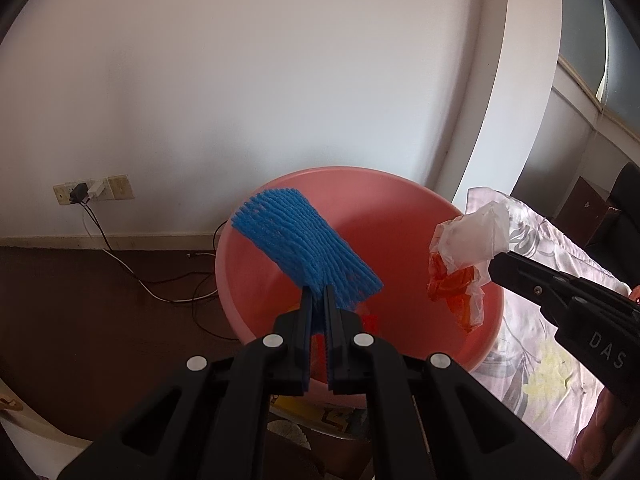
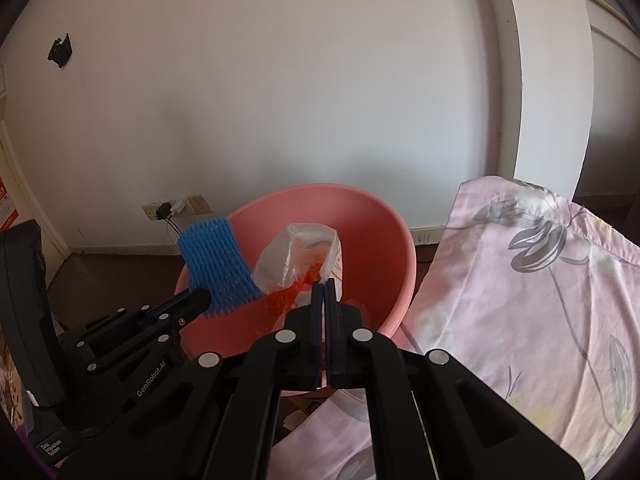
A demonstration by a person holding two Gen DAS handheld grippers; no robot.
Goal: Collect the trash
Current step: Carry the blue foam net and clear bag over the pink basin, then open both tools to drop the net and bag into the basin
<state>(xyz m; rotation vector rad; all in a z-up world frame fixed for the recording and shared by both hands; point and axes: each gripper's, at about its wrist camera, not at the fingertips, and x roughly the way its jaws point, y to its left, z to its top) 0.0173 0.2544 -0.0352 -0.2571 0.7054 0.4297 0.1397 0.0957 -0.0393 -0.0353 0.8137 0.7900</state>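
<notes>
A pink plastic basin [image 1: 400, 216] stands on the floor by the wall; it also shows in the right wrist view [image 2: 384, 232]. My left gripper [image 1: 319, 290] is shut on a blue foam net sleeve [image 1: 304, 244] and holds it over the basin; the sleeve also shows in the right wrist view [image 2: 216, 264]. My right gripper [image 2: 323, 283] is shut on a crumpled clear plastic bag with orange print [image 2: 300, 264] and holds it above the basin's right side; the bag also shows in the left wrist view [image 1: 464, 256]. Something red lies at the basin's bottom, mostly hidden by my fingers.
A bed with a pink floral sheet [image 2: 540, 300] lies to the right of the basin. A white wall with sockets and a plugged charger [image 1: 86, 192] is behind; cables [image 1: 160, 288] trail over the dark floor on the left.
</notes>
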